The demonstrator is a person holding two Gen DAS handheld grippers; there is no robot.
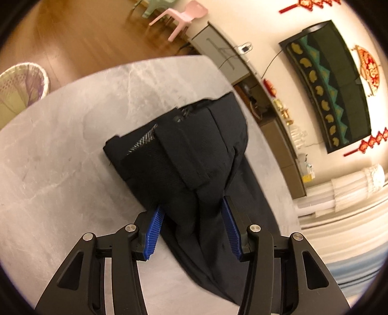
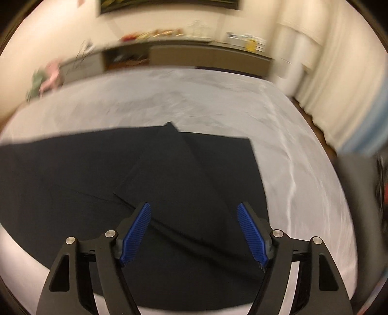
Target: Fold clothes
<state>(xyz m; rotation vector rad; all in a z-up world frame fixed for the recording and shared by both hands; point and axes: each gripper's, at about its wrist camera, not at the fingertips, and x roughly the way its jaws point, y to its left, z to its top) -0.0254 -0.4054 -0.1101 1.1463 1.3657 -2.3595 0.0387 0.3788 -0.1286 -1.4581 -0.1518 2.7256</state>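
The dark trousers (image 1: 194,150) lie on the grey marbled desk (image 1: 72,145). In the left wrist view the top part with the zip (image 1: 143,140) and a button (image 1: 178,118) is folded over into a thick block, and the rest of the cloth runs down toward the camera. The left tool (image 1: 194,208) has its two blue ridged pads (image 1: 155,230) spread apart, one on each side of a raised bunch of the cloth. The cloth fills the gap between them, but the pads do not look pressed tight on it (the picture is a bit blurry there). In the right wrist view the trousers (image 2: 97,174) spread wide and flat across the desk (image 2: 218,97), with one layer folded over the other so that a pointed corner (image 2: 169,124) sticks up at the far edge. The right tool (image 2: 194,209) hangs over the cloth with its blue pads (image 2: 135,232) wide apart and nothing between them. Past the desk, the left view shows a brown wood floor (image 1: 72,31), a pink chair (image 1: 179,19), a white basket (image 1: 21,84), a long low cabinet (image 1: 266,97) by the wall, a dark hanging picture (image 1: 332,84) and red decorations (image 1: 368,67). The right view is smeared, so its far side shows only the cabinet (image 2: 194,55) and pale curtains (image 2: 327,60).
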